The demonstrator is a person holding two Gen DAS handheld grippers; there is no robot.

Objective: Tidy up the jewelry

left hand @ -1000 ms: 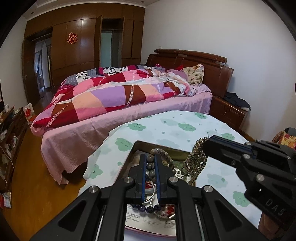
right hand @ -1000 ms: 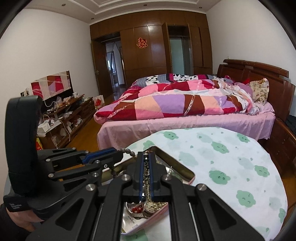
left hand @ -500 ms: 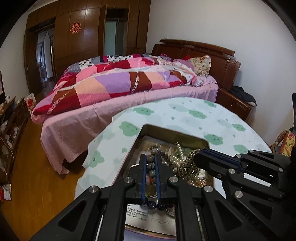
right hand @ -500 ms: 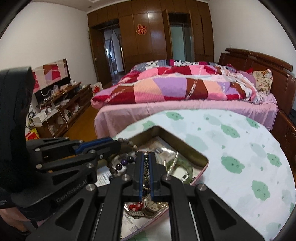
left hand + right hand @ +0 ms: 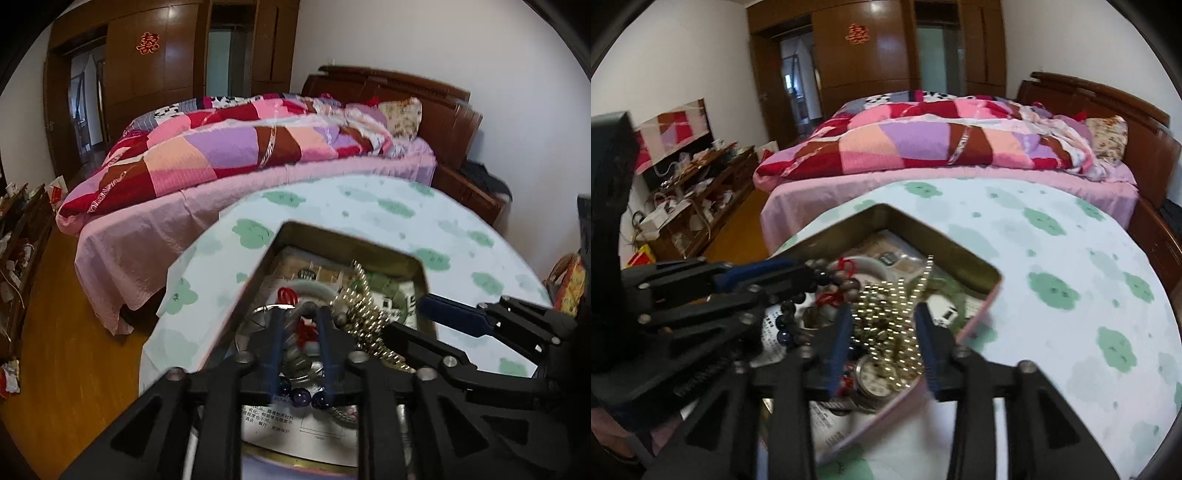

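Observation:
An open metal tin (image 5: 332,238) (image 5: 945,240) on the cloud-print tablecloth (image 5: 1052,288) holds a heap of jewelry. My left gripper (image 5: 301,314) (image 5: 801,275) hangs low over the tin, its jaws opening. A red knot charm (image 5: 306,332) shows between its fingers, and the dark bead bracelet (image 5: 299,397) (image 5: 827,280) lies loose by its tips. My right gripper (image 5: 882,314) (image 5: 408,317) is also opening. The gold bead chain (image 5: 886,314) (image 5: 365,306) lies piled between its fingers, and the pads do not press on it. A wristwatch (image 5: 875,376) sits in the tin just below.
A bed with a patchwork quilt (image 5: 258,147) runs close behind the table. A cluttered low cabinet (image 5: 694,206) stands along the left wall over the wood floor (image 5: 55,332). A wooden bedside table (image 5: 476,184) is at the back right.
Both grippers sank toward the tin and went from shut to open. The bead bracelet left the left jaws and the gold chain left the right jaws; both now lie in the tin.

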